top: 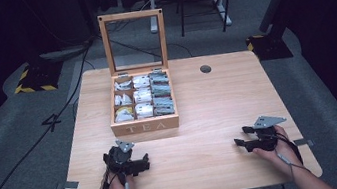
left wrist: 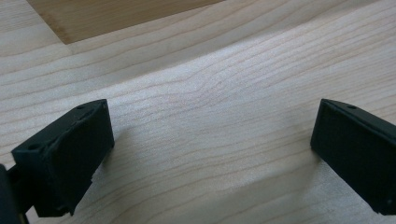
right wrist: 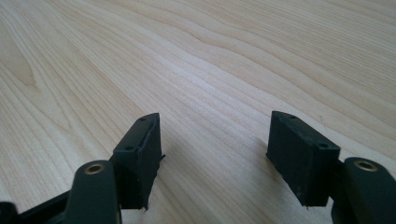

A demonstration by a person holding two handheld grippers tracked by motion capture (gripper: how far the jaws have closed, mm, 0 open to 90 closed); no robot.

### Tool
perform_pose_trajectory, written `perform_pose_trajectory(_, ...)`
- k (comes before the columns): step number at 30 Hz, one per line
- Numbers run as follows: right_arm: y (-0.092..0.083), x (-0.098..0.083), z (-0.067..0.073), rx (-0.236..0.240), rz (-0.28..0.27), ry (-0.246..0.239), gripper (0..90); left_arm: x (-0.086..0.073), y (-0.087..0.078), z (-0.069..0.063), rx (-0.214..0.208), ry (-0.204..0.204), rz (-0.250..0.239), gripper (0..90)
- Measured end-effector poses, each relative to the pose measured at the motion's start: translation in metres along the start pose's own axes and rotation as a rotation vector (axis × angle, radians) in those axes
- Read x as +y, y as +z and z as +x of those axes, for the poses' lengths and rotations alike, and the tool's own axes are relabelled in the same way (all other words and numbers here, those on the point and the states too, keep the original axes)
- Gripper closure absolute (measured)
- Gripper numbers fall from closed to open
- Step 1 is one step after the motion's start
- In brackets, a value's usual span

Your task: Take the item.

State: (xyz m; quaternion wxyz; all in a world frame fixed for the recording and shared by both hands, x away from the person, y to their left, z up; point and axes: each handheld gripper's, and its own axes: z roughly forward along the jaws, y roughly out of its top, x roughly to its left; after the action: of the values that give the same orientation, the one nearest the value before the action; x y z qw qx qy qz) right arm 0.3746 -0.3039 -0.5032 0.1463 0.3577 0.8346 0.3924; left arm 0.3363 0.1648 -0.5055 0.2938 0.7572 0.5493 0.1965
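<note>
Your left gripper (top: 139, 163) and right gripper (top: 241, 136), desk's near edge: jaws spread, empty; approach tea box (top: 145, 124) squarely, unhurried

Both claws are held low, jaws spread wide and empty: left claw (top: 142, 162), right claw (top: 241, 136).

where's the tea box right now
In the high view the wooden tea box stands left of the table's middle, lid upright and open, just beyond the left claw, with the right claw farther off.
</note>
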Motion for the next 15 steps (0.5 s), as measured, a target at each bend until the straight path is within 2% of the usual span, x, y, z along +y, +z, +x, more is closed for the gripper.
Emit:
perform_pose_trajectory(6,-0.0002,0.0,-0.0022,0.009,-0.004,0.013,35.4,0.0001,0.0,-0.0002,0.001,-0.001,0.001,0.0)
perform_pose_trajectory(15,0.0004,0.0004,-0.0008,0.0,0.001,-0.001,35.3,0.0001,0.0001,-0.0005,0.0,-0.005,0.002,0.0)
